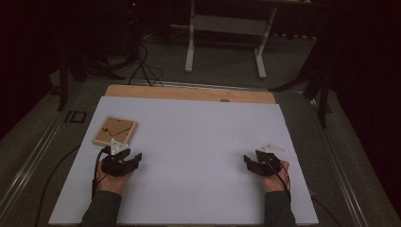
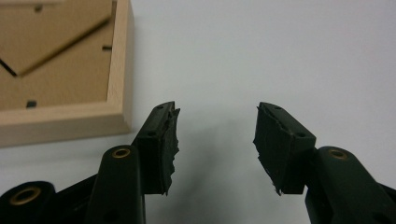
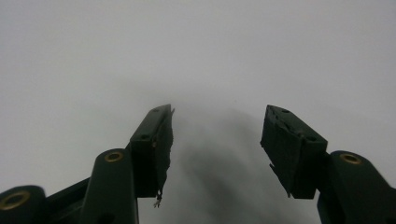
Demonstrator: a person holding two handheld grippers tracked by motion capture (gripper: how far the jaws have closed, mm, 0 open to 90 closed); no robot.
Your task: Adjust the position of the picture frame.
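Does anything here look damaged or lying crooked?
Yes. The picture frame lies back side up, turned askew to the white board's edges. The rubber pads of the left claw look torn and ragged.

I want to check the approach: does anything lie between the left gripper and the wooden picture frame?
Nothing visible does. The left gripper sits just short of the wooden picture frame, jaws open, with bare white sheet between them.

A white-topped table [image 1: 198, 156] bears a wooden frame [image 1: 114, 131]
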